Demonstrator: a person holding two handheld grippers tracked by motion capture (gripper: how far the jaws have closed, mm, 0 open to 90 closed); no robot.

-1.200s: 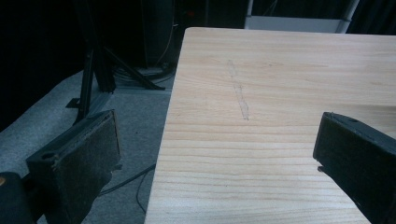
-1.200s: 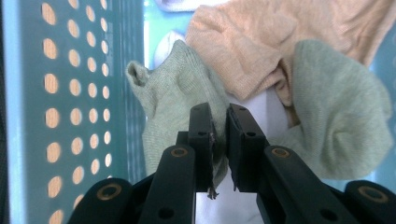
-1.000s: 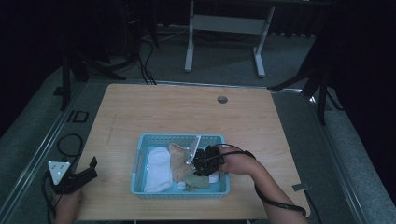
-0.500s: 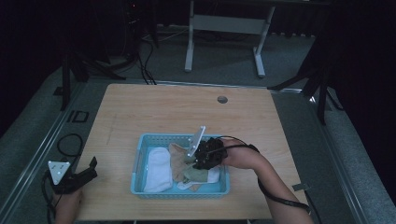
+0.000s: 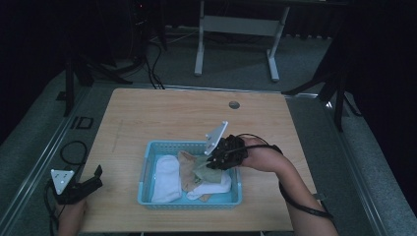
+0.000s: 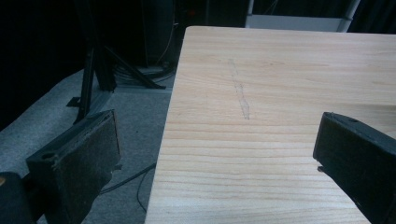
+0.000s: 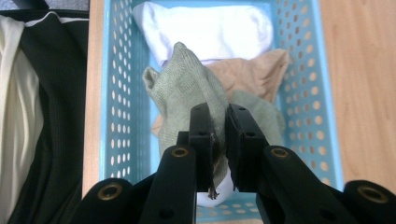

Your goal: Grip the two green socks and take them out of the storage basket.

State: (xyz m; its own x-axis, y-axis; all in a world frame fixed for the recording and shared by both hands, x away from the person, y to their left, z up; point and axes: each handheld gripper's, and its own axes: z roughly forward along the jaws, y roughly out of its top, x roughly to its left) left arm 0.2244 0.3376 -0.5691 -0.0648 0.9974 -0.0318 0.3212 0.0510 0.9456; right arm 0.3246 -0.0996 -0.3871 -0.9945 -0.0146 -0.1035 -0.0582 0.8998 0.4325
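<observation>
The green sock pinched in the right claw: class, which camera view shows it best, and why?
The right gripper view: the green sock sits close up, its knit clear, clamped between the right claw's jaws over the blue basket. The high view shows it small and dim at that claw. The left gripper view looks across bare table.

Right claw (image 7: 218, 135) pinched nearly closed (fabric between); left claw (image 6: 215, 158) spread wide, hand low

Dim room, grey carpet floor (image 5: 314, 123), white desk frame (image 5: 236, 24), black stands (image 5: 339, 88)
</observation>
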